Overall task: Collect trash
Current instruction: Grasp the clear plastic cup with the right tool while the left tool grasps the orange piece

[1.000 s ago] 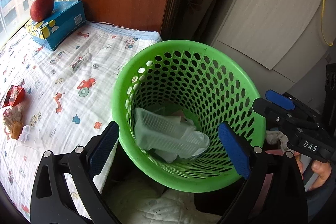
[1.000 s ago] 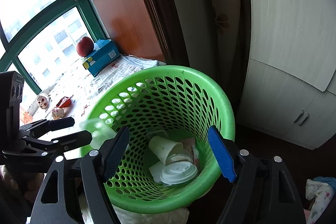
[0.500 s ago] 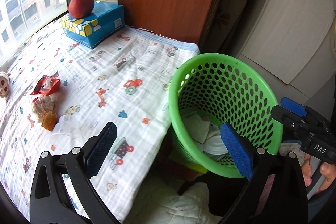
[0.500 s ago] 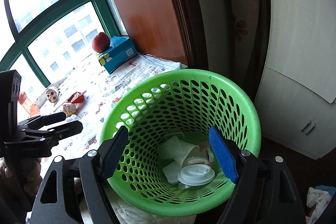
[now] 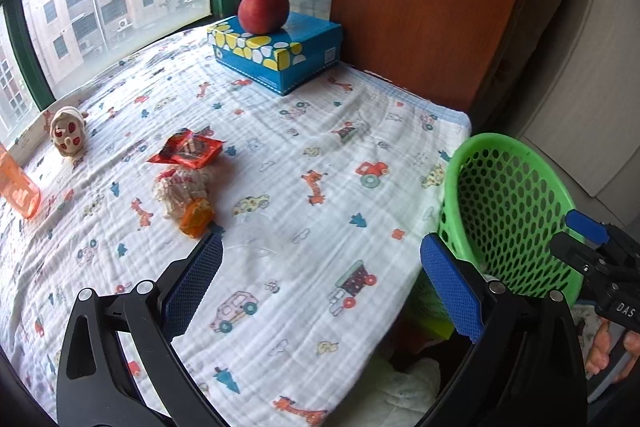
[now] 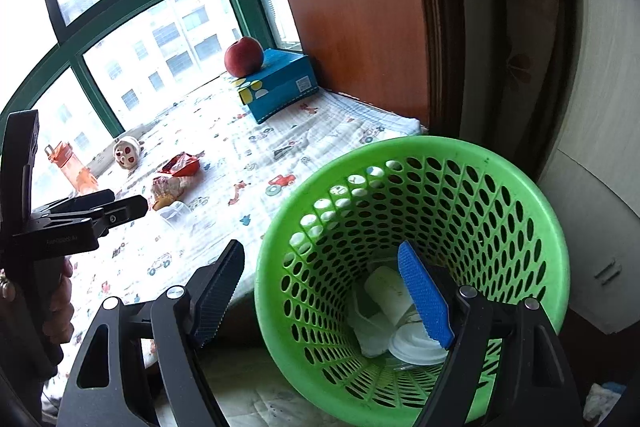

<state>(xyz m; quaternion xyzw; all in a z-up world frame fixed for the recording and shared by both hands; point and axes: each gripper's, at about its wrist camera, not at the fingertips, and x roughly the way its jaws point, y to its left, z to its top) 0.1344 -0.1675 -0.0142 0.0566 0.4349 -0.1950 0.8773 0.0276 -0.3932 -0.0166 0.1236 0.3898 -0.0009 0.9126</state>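
Observation:
My left gripper (image 5: 320,267) is open and empty, hanging over the cartoon-print cloth (image 5: 320,163). Just ahead of its left finger lies trash: a red wrapper (image 5: 186,151), a crumpled clear bag (image 5: 180,189), an orange scrap (image 5: 196,217) and a clear plastic cup (image 5: 254,231). The green basket (image 5: 508,203) stands off the cloth's right edge. My right gripper (image 6: 320,287) is open and empty at the basket's (image 6: 400,151) near rim, its blue pad over the opening. A white cup (image 6: 388,291) and a lid (image 6: 412,347) lie inside. The left gripper (image 6: 128,201) shows at the left.
A blue tissue box (image 5: 280,55) with an apple (image 5: 263,9) on it stands at the back by the wooden panel. A small toy figure (image 5: 68,133) and an orange bottle (image 5: 18,187) sit by the window. A pale cabinet (image 6: 600,187) is behind the basket.
My left gripper swung left from above the basket to over the cloth, bringing the trash pile close. The right gripper also shifted left, so the basket now sits under its right finger.

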